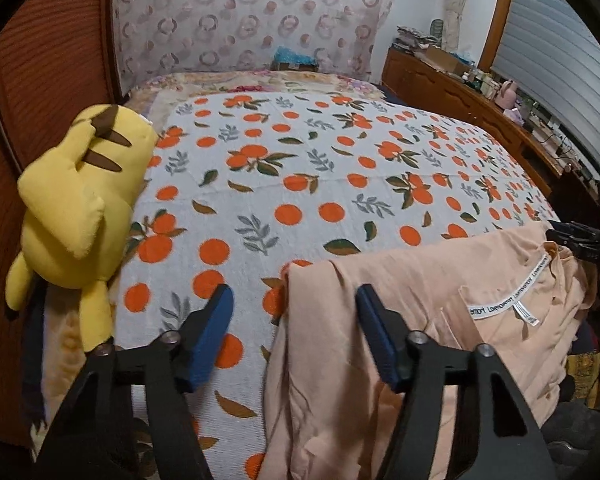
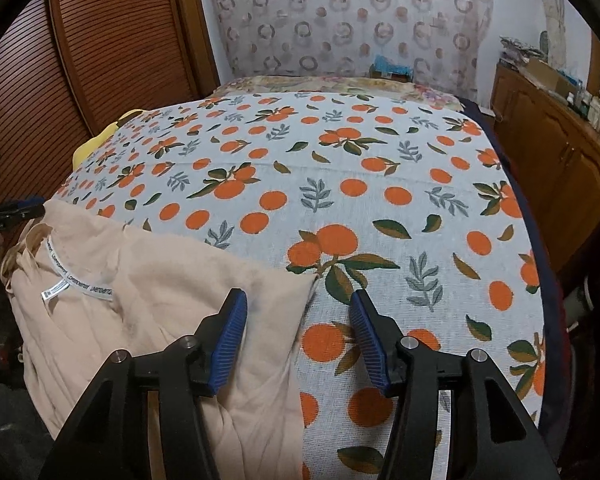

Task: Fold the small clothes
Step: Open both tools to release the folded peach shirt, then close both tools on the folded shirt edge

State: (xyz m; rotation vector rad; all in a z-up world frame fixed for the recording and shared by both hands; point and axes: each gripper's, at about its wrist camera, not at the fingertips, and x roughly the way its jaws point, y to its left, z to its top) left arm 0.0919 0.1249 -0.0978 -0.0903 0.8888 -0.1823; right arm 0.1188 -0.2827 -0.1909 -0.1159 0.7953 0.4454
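Garment [image 1: 420, 320] — peach, label side up — lies bunched at the near edge of the orange-print bedspread [image 1: 300, 184], long axis running between our left gripper [image 1: 294, 334] and right gripper [image 2: 298, 334], each with jaws apart, gripping nothing, straddling one side edge.

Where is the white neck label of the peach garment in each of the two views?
Left wrist: the label is at lower right, right of the left gripper.
Right wrist: the label is at lower left, left of the right gripper.
Shared landmark: the orange-print bedspread.
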